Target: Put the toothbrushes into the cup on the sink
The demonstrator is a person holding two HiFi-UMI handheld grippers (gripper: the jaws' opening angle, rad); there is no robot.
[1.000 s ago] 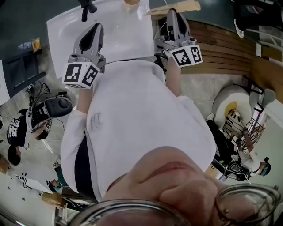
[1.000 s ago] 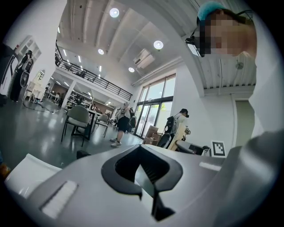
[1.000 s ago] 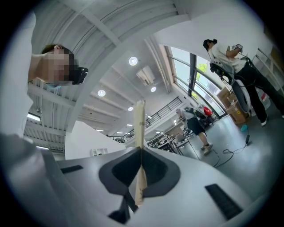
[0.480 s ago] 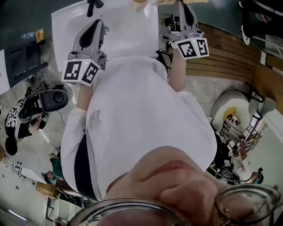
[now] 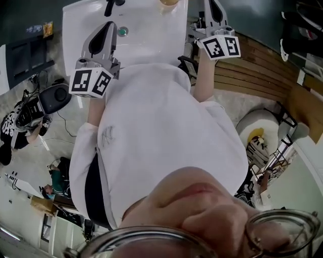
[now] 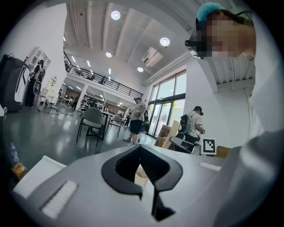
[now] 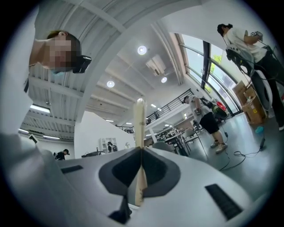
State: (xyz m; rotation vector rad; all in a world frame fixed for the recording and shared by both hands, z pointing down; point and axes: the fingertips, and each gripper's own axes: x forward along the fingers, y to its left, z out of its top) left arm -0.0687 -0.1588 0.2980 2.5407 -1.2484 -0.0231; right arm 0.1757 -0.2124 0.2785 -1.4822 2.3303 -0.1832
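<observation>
Carrying the right gripper (image 5: 214, 7) farther along the sink's (image 5: 151, 48) right edge than a second ago, toward the far right corner, with its tips nearly cut by the top of the head view. Easing the left gripper (image 5: 108, 25) a little deeper over the basin as well, nearer the black faucet (image 5: 112, 6) and the drain (image 5: 122, 31). Pinching a pale toothbrush (image 7: 140, 128) in the right jaws, clenched tight on its lower half; holding it upright, with the rounded end rising well above the tips and the lower end hanging just below them. Keeping the left jaws pressed together at the tips, gripping nothing; seeing only a small pale shape through the hollow behind them, too small to name. Leaving the cup (image 5: 168, 2) standing on the far edge of the sink, between the faucet and the right gripper, apart from both and half cropped by the frame. Pointing both grippers away from the white shirt (image 5: 151, 131), left one over the basin, right one just outside the sink's right edge.
</observation>
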